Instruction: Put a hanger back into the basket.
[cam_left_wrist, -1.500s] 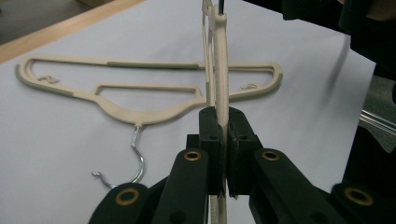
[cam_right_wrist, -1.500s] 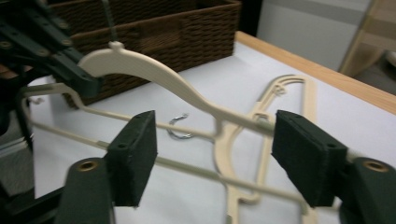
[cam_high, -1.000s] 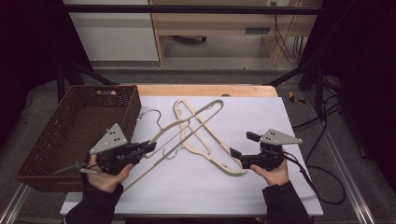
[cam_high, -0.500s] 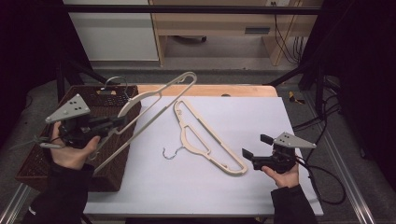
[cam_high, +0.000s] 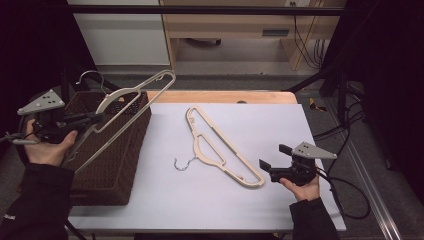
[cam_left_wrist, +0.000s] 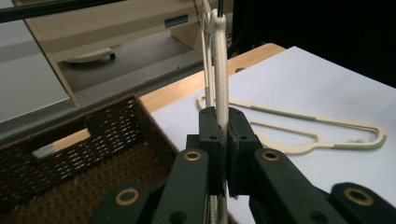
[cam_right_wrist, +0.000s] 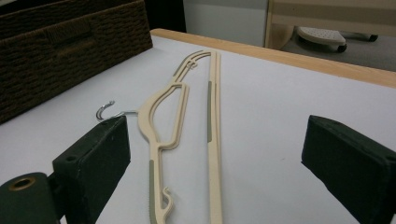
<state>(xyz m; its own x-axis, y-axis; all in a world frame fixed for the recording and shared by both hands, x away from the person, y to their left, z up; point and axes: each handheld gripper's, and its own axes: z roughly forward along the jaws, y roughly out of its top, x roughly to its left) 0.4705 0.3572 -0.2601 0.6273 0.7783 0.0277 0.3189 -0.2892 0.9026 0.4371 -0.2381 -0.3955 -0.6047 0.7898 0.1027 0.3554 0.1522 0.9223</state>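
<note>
Lifted off the counter (cam_high: 300, 125) since a second ago, the cream plastic hanger (cam_high: 131, 98) now hangs over the dark woven basket (cam_high: 107, 165) at frame left — pinched in the left claw (cam_high: 95, 119). Mid-frame, a second cream hanger (cam_high: 222, 150) lies flat; lower right, the right claw (cam_high: 264, 165) stands spread beside it.

Your high view looks forward and down over the table (cam_high: 220, 200), left gripper view sits close above the basket (cam_left_wrist: 70, 177) looking across, right gripper view low over the sheet, all three sharing the flat hanger (cam_high: 220, 147) mid-frame.
</note>
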